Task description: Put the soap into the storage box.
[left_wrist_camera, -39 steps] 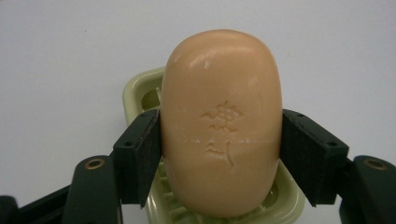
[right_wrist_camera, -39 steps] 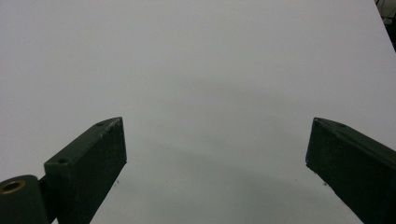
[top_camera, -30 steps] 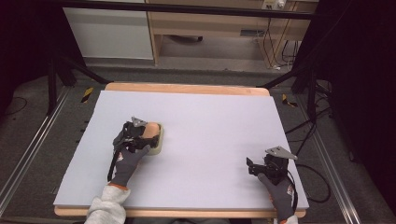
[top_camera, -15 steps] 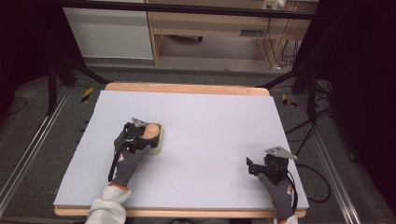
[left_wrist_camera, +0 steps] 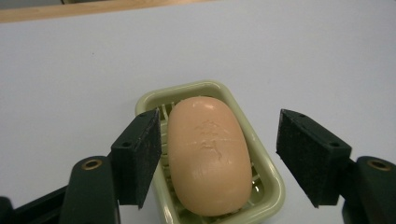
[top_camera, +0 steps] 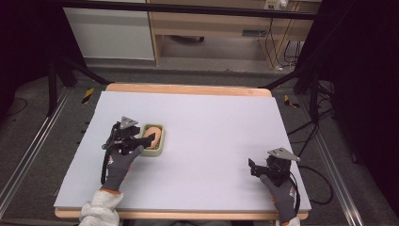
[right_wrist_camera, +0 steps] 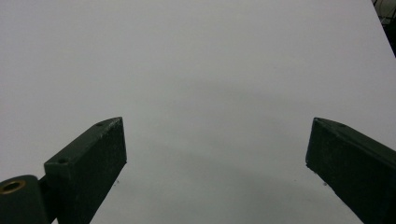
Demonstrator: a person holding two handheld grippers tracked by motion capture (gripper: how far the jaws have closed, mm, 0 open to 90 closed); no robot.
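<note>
So the left gripper [left_wrist_camera: 219,158] is sitting with its jaws spread wide, one pad on each side of the soap bar [left_wrist_camera: 208,156], and neither pad is touching it yet as far as I can tell. The left pad is hanging over the rim of the soap dish [left_wrist_camera: 271,179], the right pad is floating out past the dish's far edge. Looks to me like it's lining up across the bar's narrow width, which makes sense since that's the only span those jaws are going to close on comfortably.

The soap is lying flat in the pale green dish, long axis matching the dish, resting on the ribbed bottom. In the high view the dish [top_camera: 154,149] is sitting on the left half of the tabletop [top_camera: 211,122], right at the tip of the left gripper [top_camera: 141,140].

The right gripper [top_camera: 256,168] is parked well apart near the front right corner, jaws also spread, holding nothing, probably just staying out of the way.
</note>
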